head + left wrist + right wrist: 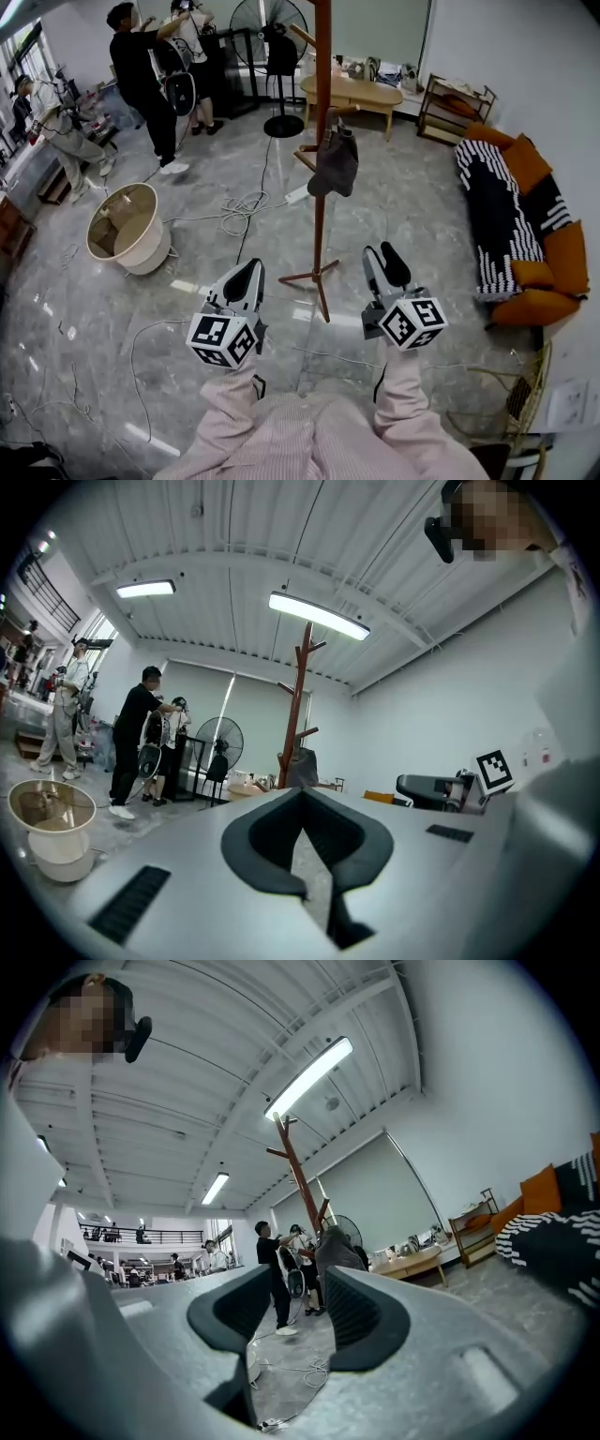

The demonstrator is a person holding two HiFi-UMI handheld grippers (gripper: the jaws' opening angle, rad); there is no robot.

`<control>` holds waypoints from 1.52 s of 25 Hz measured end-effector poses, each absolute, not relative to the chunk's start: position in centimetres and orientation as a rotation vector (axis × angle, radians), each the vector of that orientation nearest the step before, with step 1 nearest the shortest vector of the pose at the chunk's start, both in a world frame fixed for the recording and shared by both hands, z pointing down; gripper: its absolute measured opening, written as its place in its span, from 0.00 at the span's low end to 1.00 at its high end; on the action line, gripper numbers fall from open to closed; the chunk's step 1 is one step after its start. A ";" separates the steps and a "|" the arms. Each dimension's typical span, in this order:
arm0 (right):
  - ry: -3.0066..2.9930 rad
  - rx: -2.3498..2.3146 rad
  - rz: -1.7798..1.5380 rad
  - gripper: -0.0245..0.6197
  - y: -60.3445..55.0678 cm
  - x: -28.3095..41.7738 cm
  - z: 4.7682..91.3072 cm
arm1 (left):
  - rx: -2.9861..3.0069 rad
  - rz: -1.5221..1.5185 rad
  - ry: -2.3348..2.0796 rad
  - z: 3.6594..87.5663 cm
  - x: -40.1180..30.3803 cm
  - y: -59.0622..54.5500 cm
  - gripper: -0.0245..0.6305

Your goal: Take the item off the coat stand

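Note:
A brown wooden coat stand (322,112) rises from the grey floor ahead of me. A dark grey cloth item (335,161) hangs from one of its lower pegs. My left gripper (246,281) is held low in front of the stand's feet, its jaws together and empty. My right gripper (384,267) sits to the right of the stand's base, jaws apart with nothing between them. In the right gripper view the grey item (339,1251) shows on the stand (296,1176) well beyond the open gripper (300,1312). In the left gripper view the stand (297,710) is far beyond the gripper (302,803).
A sofa (511,220) with orange cushions and a striped blanket lines the right wall. A beige tub (127,230) stands at the left. Cables (242,208) trail over the floor. A fan (281,66), a wooden table (356,94) and several people (141,75) are at the back.

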State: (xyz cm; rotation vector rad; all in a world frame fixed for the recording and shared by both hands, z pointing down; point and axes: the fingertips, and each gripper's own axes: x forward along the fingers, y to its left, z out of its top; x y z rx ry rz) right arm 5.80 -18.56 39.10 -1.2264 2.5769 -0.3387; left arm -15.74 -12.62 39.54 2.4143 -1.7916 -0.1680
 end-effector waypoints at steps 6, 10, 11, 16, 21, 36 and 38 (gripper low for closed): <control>2.574 -1.243 -0.336 0.31 -22.8 4.5 38.7 | 2.437 -0.174 -1.761 39.0 -16.2 -17.1 0.04; 2.597 -1.232 -0.334 0.33 -25.9 3.5 38.6 | 2.430 -0.201 -1.746 38.8 -16.2 -19.9 0.04; 2.600 -1.229 -0.333 0.33 -26.7 3.3 38.6 | 2.426 -0.203 -1.744 38.9 -16.3 -20.6 0.04; 2.601 -1.216 -0.346 0.34 -31.3 2.6 38.3 | 2.403 -0.199 -1.746 39.2 -16.8 -24.5 0.04; 2.633 -1.210 -0.331 0.35 -35.4 1.8 37.8 | 2.382 -0.197 -1.748 39.1 -16.9 -28.3 0.04; 2.735 -1.172 -0.196 0.38 -43.6 -0.3 35.8 | 2.373 -0.217 -1.744 38.9 -16.4 -35.7 0.04; 2.752 -1.165 -0.191 0.38 -44.1 -0.8 35.8 | 2.369 -0.216 -1.741 39.1 -16.5 -36.1 0.04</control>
